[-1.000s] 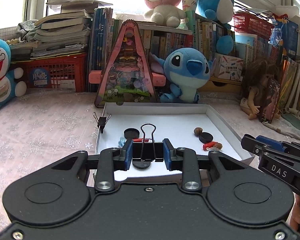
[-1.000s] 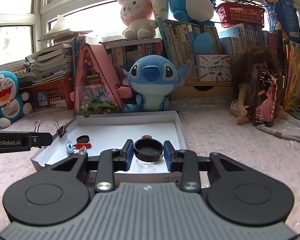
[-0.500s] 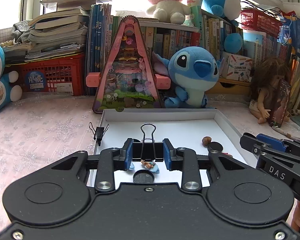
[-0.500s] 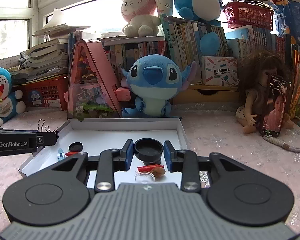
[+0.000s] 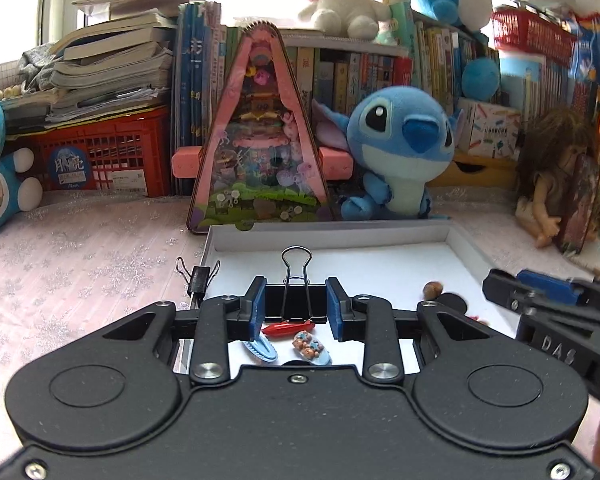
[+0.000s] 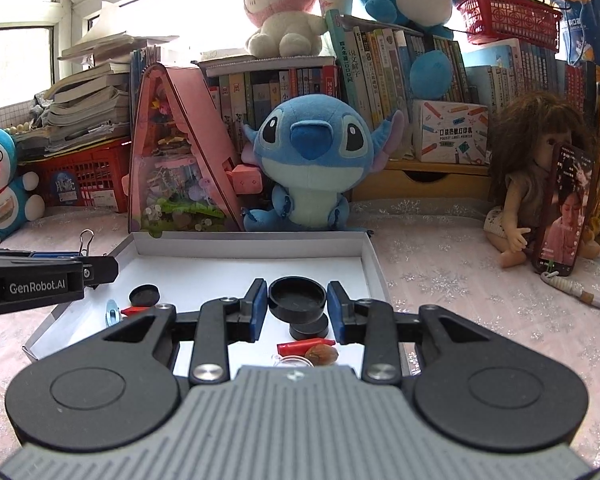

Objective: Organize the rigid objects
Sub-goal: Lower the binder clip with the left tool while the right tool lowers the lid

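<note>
The left gripper [image 5: 296, 306] hangs level above the near part of the white tray [image 5: 462, 242], its jaws clamped on a black binder clip [image 5: 296, 300] whose wire handle stands upright. Below it in the tray lie a red piece [image 5: 288, 327] and two blue hair clips [image 5: 260, 350]. The right gripper [image 6: 297, 306] is held level over the tray's right side, jaws pressed on a round black lid [image 6: 297, 298], open side up, above a black disc [image 6: 309, 330]. A second, smaller binder clip [image 5: 198, 278] grips the tray's left wall.
</note>
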A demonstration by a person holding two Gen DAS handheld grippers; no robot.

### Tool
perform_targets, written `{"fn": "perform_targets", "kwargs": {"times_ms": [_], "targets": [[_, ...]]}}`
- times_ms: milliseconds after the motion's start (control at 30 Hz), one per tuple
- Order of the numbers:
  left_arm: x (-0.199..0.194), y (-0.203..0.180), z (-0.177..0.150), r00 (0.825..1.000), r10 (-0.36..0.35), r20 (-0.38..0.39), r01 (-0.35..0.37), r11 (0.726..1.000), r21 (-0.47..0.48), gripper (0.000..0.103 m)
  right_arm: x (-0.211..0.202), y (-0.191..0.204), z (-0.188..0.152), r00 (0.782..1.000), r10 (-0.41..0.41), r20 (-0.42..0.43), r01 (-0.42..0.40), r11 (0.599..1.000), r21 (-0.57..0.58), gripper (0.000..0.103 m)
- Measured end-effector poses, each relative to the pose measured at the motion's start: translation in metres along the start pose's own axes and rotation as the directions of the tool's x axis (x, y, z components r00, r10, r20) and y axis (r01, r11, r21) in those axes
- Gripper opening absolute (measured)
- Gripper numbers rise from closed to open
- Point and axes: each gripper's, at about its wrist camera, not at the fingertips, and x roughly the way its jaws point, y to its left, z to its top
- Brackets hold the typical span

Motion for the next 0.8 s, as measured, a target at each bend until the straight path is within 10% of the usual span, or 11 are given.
{"fn": "perform_targets", "kwargs": {"times_ms": [800], "targets": [[0.064,0.015,0.021,0.995,0.018,-0.095,-0.025,0.997,-0.077,0.029,0.062,-0.018,0.022,0.991,0.022,-0.129,-0.009,0.995,0.102,0.038]]}}
